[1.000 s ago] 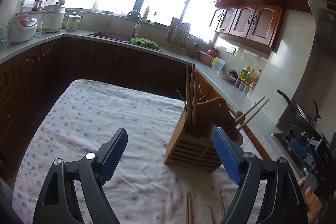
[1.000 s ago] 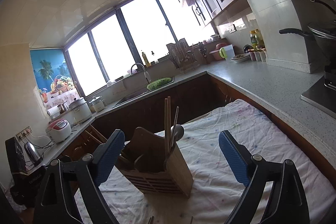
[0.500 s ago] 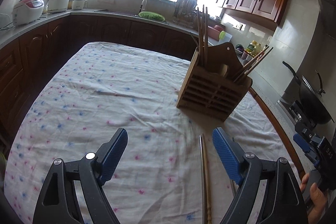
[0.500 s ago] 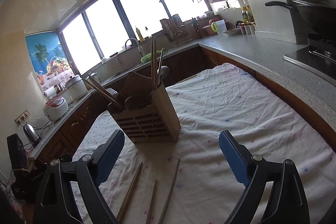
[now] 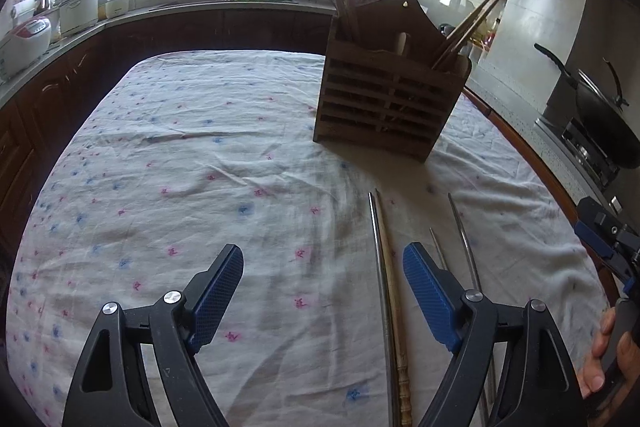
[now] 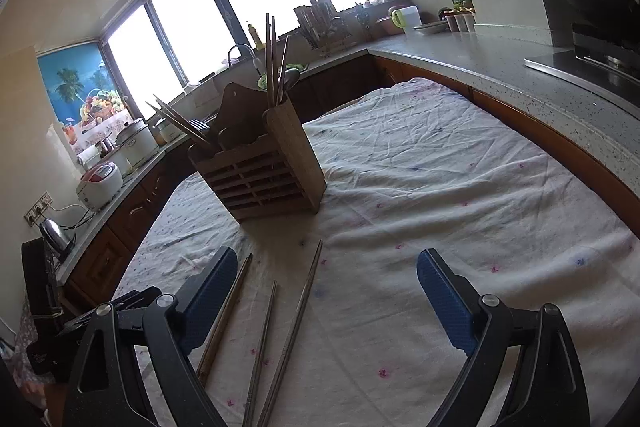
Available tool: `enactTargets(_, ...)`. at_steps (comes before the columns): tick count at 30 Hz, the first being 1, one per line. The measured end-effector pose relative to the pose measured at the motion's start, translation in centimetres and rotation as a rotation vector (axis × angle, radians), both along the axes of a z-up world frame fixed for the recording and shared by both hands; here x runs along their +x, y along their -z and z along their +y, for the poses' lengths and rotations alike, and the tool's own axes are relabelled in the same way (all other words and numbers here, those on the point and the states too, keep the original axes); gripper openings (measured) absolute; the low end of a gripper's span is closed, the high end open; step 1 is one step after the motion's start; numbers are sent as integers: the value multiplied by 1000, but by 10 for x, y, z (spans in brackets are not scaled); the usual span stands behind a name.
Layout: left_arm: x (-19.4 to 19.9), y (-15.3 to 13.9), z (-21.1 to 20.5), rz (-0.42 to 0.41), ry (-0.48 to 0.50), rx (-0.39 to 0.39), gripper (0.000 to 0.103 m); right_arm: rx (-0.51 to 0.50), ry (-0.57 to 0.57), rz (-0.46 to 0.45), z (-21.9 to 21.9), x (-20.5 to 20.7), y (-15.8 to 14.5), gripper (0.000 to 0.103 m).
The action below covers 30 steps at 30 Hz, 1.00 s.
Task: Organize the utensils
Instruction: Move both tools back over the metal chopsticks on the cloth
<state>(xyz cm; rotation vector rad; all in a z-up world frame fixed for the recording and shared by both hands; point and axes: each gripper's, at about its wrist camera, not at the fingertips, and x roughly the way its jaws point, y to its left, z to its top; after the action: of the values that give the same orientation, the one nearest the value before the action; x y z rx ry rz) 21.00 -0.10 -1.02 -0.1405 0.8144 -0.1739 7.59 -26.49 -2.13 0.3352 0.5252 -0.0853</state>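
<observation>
1. Wooden and metal chopsticks (image 6: 298,327) lie loose on the cloth in front of the wooden utensil holder (image 5: 386,99) — four or so, roughly parallel, tips toward the holder, well short of it. In the left wrist view a steel stick lies touching a pale wooden one with a turned, beaded handle end.

2. A second ago both cameras looked level at the holder and the windows; now both tilt down at the cloth, and the loose sticks, barely seen before, fill the lower view. Both grippers appear to have dropped toward them — likely the approach to a first pick-up, with no stick lifted yet.

3. Left gripper (image 5: 322,291): jaws wide, nothing between the blue textured pads; the paired sticks lie just inside its right-hand finger.

4. Right gripper (image 6: 322,297): jaws wide and empty; three sticks run between its fingers, a fourth beside the left one.

5. Holder: slatted brown wood, box-shaped with a scalloped back board, upright near the table's middle. More chopsticks and a spoon stand in its compartments, some leaning outward.

6. Tablecloth (image 5: 192,155): thin white fabric, wrinkled, dotted with small pink and blue flowers.

7. Around the table: dark wood cabinets, speckled grey counter, a black wok (image 5: 596,119) on the stove, bright windows. A person's fingers show at the left view's right edge.
</observation>
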Motion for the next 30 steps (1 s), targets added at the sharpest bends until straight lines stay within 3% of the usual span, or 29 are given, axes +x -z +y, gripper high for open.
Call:
enactTargets(3,10,3,-11,12,30,8,74,2,9,4,-3,-1,0,92)
enactTargets(8,31,13,-34,34,100,16,39,3,13,19,-8,2,4,80)
enactTargets(10,42,21,-43,52,127,20,35,13,15,34,-9,4,6,71)
enactTargets(13,52,33,-56,78,155,66,33,25,17,53,-11,8,9,66)
enactTargets(16,55,42,-58,87,154,128,22,26,16,63,-12,11,10,64)
enactTargets(20,49,42,-35,98,98,127,21,34,18,72,-13,13,12,61)
enactTargets(27,45,33,19,111,21,-60,21,47,1,105,-11,24,21,55)
enactTargets(30,49,31,26,104,10,-67,21,42,-21,122,-5,32,24,51)
